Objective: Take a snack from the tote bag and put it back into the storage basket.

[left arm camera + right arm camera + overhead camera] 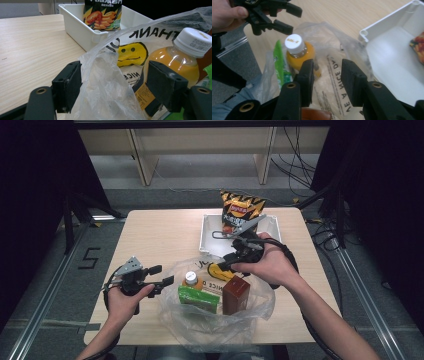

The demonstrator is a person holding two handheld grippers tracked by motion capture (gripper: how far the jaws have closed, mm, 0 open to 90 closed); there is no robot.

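Clear plastic bag (220,320) at near table edge, mouth open, holding one orange juice bottle (192,281), one green packet (198,299), one brown carton (235,294). One white tray (272,227) near far edge holds one chip bag (239,212). Left gripper (165,275), jaws apart, bag film between them unpinched. Right gripper (223,264) above bag, jaws apart, empty.

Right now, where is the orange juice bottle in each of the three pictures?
High view: the juice bottle stands low in the middle, inside the plastic bag, left of the brown box.
Left gripper view: the bottle is at the right, behind the bag's film.
Right gripper view: the bottle is left of centre, white cap up.
Shared landmark: the white tray beyond the bag.
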